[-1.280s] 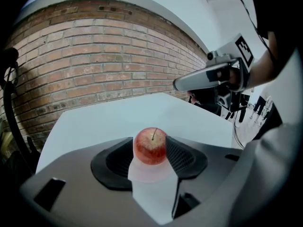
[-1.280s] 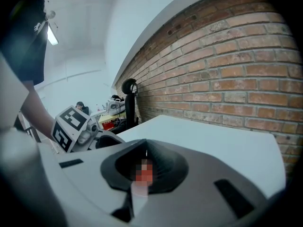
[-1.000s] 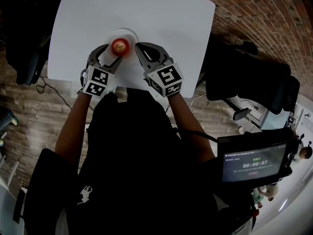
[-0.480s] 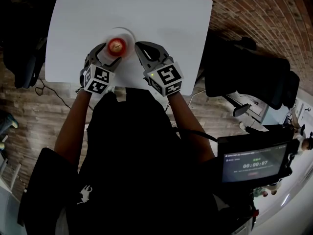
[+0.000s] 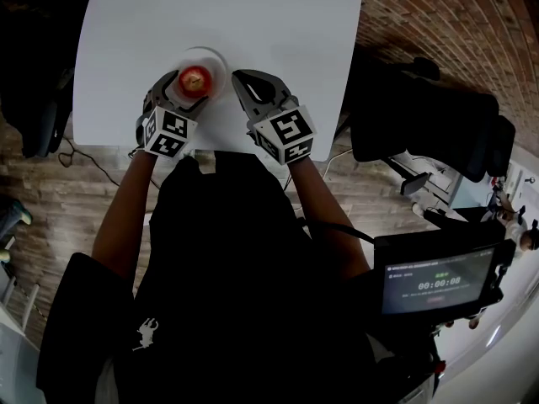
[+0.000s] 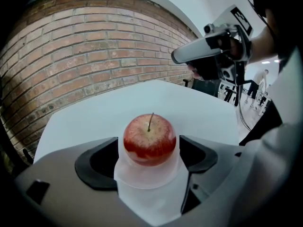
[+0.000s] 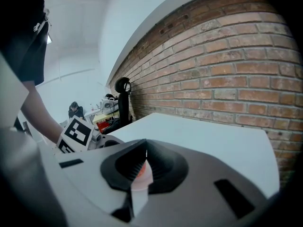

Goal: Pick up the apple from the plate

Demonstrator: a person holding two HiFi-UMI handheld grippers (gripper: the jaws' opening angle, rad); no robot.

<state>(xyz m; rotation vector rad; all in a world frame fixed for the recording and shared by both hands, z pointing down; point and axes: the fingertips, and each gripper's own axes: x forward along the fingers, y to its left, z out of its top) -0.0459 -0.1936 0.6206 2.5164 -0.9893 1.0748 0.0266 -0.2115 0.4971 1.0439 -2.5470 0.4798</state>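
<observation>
The head view shows one round red apple [image 5: 194, 79] on one round white plate [image 5: 216, 64] on one smooth white table [image 5: 253, 23], with the left gripper [image 5: 179, 93] around it and the right gripper [image 5: 244, 82] just beside the plate. In the left gripper view that gripper's two black pads [image 6: 97, 162] are opening, the shiny apple between them. In the right gripper view the two jaws are pressed together, empty.
</observation>
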